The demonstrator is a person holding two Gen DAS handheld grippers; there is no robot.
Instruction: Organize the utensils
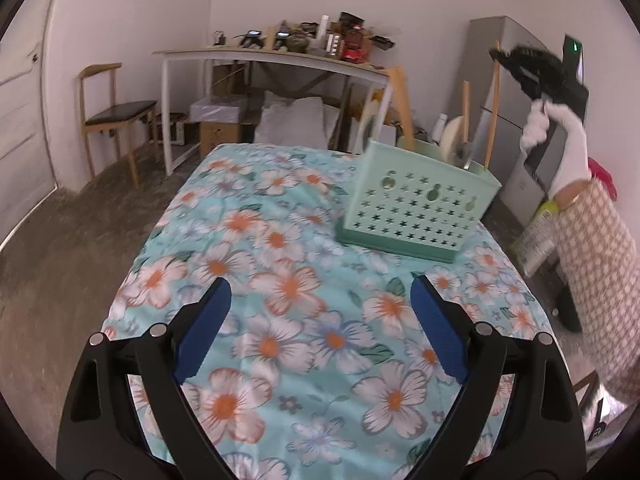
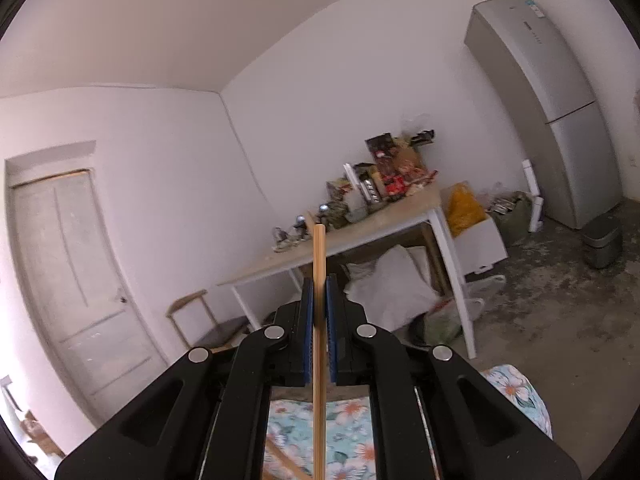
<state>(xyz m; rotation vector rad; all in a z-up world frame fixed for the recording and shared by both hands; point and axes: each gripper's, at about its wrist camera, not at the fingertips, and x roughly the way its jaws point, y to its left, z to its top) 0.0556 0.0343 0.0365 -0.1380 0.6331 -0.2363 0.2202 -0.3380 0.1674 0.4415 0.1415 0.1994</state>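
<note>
Your right gripper (image 2: 319, 304), jaws clamped on an upright chopstick (image 2: 319, 264), is above the green holder (image 1: 412, 204); your left gripper (image 1: 320, 300) gapes empty.

One green holder (image 1: 416, 208), one wooden chair (image 1: 108, 120), two claws, one fridge (image 2: 560, 120).

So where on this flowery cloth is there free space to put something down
The floral cloth is bare from the open left gripper up to the green utensil holder, and along its whole left side to the far edge. Only the far right corner is crowded: the holder stands there, with the right gripper holding a wooden stick above it.
</note>
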